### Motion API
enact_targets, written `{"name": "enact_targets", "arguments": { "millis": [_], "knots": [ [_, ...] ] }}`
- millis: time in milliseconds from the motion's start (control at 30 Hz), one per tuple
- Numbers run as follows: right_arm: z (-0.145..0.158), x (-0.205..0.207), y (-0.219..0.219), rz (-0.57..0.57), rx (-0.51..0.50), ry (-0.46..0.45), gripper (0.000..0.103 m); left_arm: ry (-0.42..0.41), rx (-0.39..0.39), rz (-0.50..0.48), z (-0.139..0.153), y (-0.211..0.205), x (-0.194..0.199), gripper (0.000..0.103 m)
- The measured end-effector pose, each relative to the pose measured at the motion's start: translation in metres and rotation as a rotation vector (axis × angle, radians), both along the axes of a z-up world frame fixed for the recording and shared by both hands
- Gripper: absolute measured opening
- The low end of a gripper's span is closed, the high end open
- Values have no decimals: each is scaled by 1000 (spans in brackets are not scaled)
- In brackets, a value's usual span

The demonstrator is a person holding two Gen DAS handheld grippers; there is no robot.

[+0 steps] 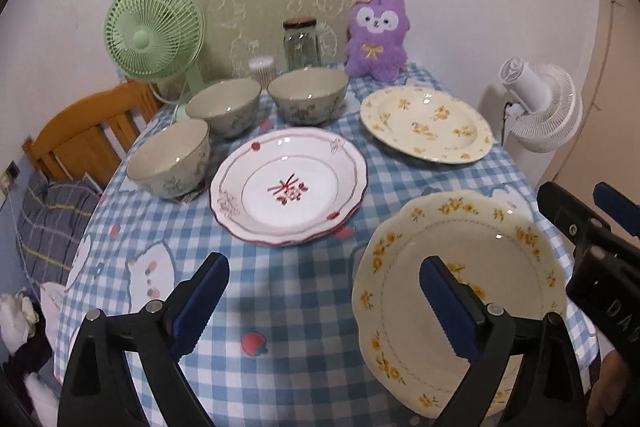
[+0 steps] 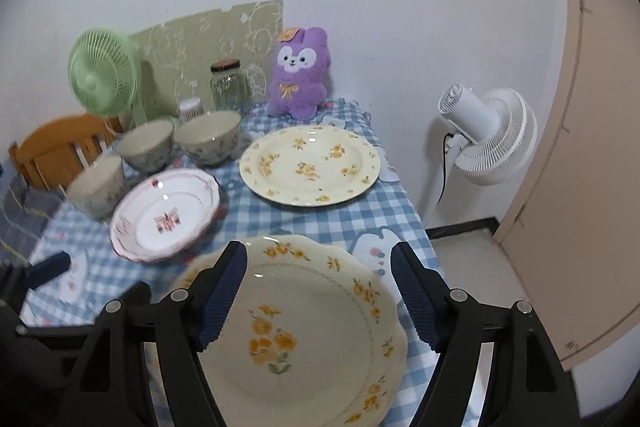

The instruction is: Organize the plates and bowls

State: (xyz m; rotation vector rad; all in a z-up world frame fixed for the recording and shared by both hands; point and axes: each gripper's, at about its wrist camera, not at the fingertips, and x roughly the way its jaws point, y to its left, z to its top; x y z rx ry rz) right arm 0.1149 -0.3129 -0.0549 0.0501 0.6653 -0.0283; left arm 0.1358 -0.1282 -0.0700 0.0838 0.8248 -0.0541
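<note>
Both the left gripper (image 1: 324, 303) and the right gripper (image 2: 318, 293) have their jaws wide open and hold nothing. The wavy yellow-flower plate (image 2: 304, 331) lies on the checked desk (image 1: 280, 291) near them. Farther back sit the red-edged plate (image 1: 288, 187), the round yellow-flower plate (image 1: 426, 123) and three bowls (image 1: 170, 159).

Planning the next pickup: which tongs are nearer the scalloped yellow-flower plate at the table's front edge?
Right. The right tongs hang open directly above the scalloped plate; the left tongs are open beside it, over bare tablecloth.
</note>
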Motion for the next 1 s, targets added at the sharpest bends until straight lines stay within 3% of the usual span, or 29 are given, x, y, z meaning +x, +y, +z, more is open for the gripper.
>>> {"name": "enact_targets", "arguments": {
  "millis": [100, 467, 767, 1000],
  "knots": [
    [11, -3, 4, -19, 16, -6, 77, -5, -24, -28, 8, 2, 1, 99],
    [28, 5, 17, -16, -77, -35, 77, -17, -53, -57, 19, -3, 17, 99],
    [20, 72, 10, 57, -68, -1, 77, -1, -54, -67, 14, -18, 71, 98],
    [41, 120, 13, 148, -75, 59, 77, 100, -68, -33, 28, -29, 116, 95]
  ]
}}
